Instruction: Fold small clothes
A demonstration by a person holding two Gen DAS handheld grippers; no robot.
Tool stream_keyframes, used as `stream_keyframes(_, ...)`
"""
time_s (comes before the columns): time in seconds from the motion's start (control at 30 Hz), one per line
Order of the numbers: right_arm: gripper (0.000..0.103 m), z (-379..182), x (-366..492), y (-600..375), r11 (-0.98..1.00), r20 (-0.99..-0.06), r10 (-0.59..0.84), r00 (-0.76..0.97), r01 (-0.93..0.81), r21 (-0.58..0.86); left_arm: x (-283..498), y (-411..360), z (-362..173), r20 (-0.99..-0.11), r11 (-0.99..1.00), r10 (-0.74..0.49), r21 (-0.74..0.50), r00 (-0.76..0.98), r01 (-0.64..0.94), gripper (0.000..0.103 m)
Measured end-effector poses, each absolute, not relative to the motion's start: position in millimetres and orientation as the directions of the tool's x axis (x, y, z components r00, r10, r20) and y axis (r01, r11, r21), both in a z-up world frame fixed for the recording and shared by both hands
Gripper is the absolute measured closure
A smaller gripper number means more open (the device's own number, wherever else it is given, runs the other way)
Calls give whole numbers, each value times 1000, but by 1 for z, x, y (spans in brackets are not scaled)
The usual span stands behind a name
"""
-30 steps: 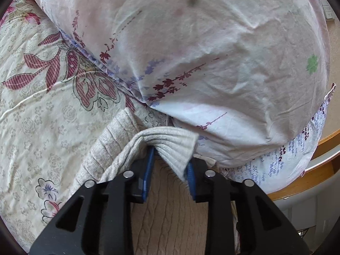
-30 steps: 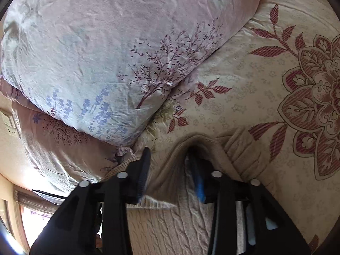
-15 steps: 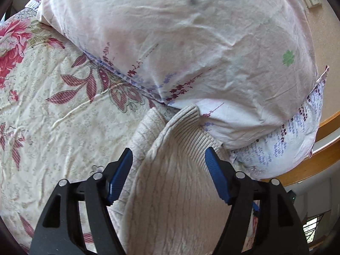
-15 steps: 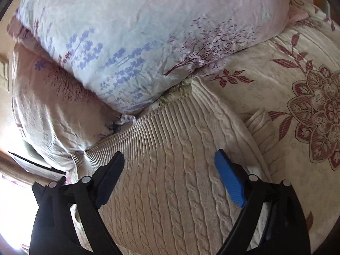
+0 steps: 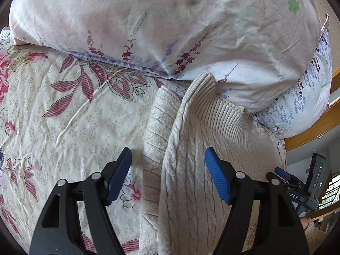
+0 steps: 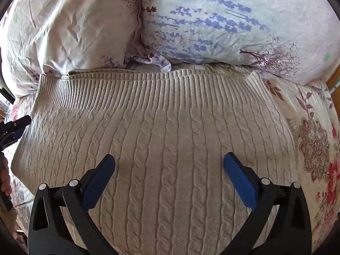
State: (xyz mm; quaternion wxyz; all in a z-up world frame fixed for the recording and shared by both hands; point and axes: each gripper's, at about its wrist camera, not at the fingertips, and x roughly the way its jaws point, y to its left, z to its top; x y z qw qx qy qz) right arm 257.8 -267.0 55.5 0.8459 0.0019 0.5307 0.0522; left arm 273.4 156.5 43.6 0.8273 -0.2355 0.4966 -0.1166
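A beige cable-knit sweater [image 6: 170,144] lies on the flowered bedsheet, its ribbed hem [image 6: 148,91] against the pillows. In the left wrist view the sweater [image 5: 191,170] shows its left edge, with a folded sleeve [image 5: 159,116] beside it. My left gripper [image 5: 167,170] hangs open over that edge, the pads clear of the knit. My right gripper [image 6: 170,174] hovers over the middle of the sweater; its jaws are opening wide and nothing is between them. The right gripper [image 5: 297,182] also shows at the right edge of the left wrist view.
Two flowered pillows [image 6: 223,21] [image 5: 170,21] press against the sweater's hem at the head of the bed. The flowered sheet [image 5: 63,116] spreads to the left. A wooden bed frame [image 5: 318,127] runs along the right. A hand [image 6: 5,176] shows at the left edge.
Both grippers let go of the sweater's hem and opened. The hem now lies flat by the pillows. The right gripper swung over the sweater's middle; the left rolled and stayed near the left edge.
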Motion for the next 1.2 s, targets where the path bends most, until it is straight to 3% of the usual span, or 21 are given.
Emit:
stream_keyframes(0.1, 1, 45, 260, -256, 995, -909, 45, 415, -100, 4, 274, 163, 40, -736, 828, -488, -561, 470, -19, 38)
stream_keyframes(0.2, 1, 45, 259, -257, 995, -897, 52, 438, -101, 9, 273, 165, 40, -716, 811, -508, -584, 479, -14, 38)
stream_keyframes(0.37, 1, 48, 256, -264, 994, -893, 61, 446, -104, 16, 270, 184, 29, -639, 704, -601, -708, 479, -62, 47)
stream_keyframes(0.43, 1, 49, 256, -266, 994, -890, 61, 451, -105, 14, 268, 191, 23, -602, 645, -645, -759, 471, -86, 60)
stream_keyframes(0.6, 1, 44, 251, -262, 994, -880, 56, 472, -110, 4, 263, 179, 18, -575, 600, -682, -793, 453, -104, 74)
stream_keyframes(1.2, 1, 40, 243, -256, 993, -860, 56, 507, -121, -6, 250, 128, 80, -374, 446, -781, -895, 500, 28, 79)
